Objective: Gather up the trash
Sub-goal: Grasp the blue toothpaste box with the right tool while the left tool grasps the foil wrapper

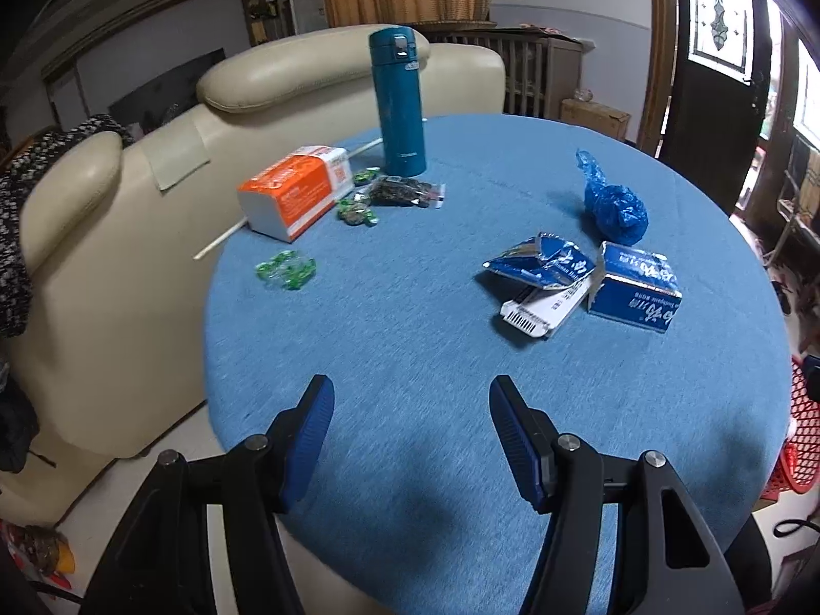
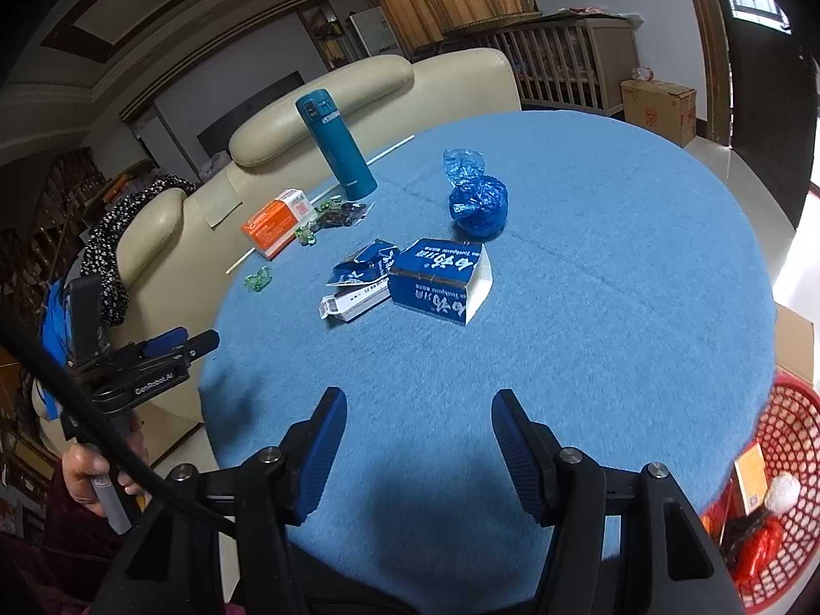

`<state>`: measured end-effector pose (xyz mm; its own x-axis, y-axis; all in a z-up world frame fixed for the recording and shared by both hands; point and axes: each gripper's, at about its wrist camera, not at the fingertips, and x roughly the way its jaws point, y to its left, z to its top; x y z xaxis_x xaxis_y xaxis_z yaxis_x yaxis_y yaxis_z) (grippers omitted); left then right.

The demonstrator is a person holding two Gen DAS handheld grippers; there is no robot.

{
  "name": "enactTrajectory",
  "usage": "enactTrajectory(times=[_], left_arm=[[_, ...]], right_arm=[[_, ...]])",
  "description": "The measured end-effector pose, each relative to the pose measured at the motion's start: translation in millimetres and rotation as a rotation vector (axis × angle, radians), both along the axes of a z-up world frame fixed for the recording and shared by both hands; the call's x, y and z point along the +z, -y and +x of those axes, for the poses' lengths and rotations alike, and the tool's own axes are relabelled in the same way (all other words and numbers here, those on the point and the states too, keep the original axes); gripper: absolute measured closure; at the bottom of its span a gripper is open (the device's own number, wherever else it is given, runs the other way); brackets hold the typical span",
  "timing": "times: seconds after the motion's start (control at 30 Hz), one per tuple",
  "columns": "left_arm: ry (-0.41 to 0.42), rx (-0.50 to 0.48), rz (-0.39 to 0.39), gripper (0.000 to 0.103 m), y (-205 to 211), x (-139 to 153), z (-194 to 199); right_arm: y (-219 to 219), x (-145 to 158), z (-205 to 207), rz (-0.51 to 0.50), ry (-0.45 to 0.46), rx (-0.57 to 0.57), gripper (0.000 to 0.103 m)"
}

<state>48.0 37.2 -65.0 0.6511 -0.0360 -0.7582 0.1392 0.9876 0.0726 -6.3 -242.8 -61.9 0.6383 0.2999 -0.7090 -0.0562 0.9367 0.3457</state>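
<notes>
On the round blue table (image 1: 410, 338) lie a torn blue toothpaste box (image 1: 635, 284) (image 2: 435, 279), a crumpled blue and white carton piece (image 1: 538, 282) (image 2: 359, 277) and a balled blue plastic bag (image 1: 615, 205) (image 2: 479, 200). Green candy wrappers (image 1: 286, 267) (image 2: 259, 277) lie at the left edge. My left gripper (image 1: 410, 410) is open and empty above the near table edge; it also shows from the side in the right wrist view (image 2: 195, 341). My right gripper (image 2: 417, 423) is open and empty over the near table.
An orange and white box (image 1: 294, 192) (image 2: 277, 223), a teal flask (image 1: 397, 102) (image 2: 335, 146), a dark snack packet (image 1: 402, 192) and a white stick (image 1: 220, 241) sit at the far left. A red mesh basket (image 2: 769, 487) with trash stands right of the table. A cream sofa (image 1: 128, 205) is behind.
</notes>
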Motion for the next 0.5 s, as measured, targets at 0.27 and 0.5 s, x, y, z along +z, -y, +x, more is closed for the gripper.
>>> enactTrajectory(times=[0.27, 0.5], left_arm=[[-0.07, -0.111, -0.083, 0.039, 16.5, -8.7, 54.2], [-0.127, -0.247, -0.132, 0.039, 44.6, -23.5, 101.7]], right_arm=[[12.3, -19.9, 70.2, 0.023, -0.045, -0.003, 0.04], [17.7, -31.6, 135.6, 0.013, -0.045, 0.042, 0.039]])
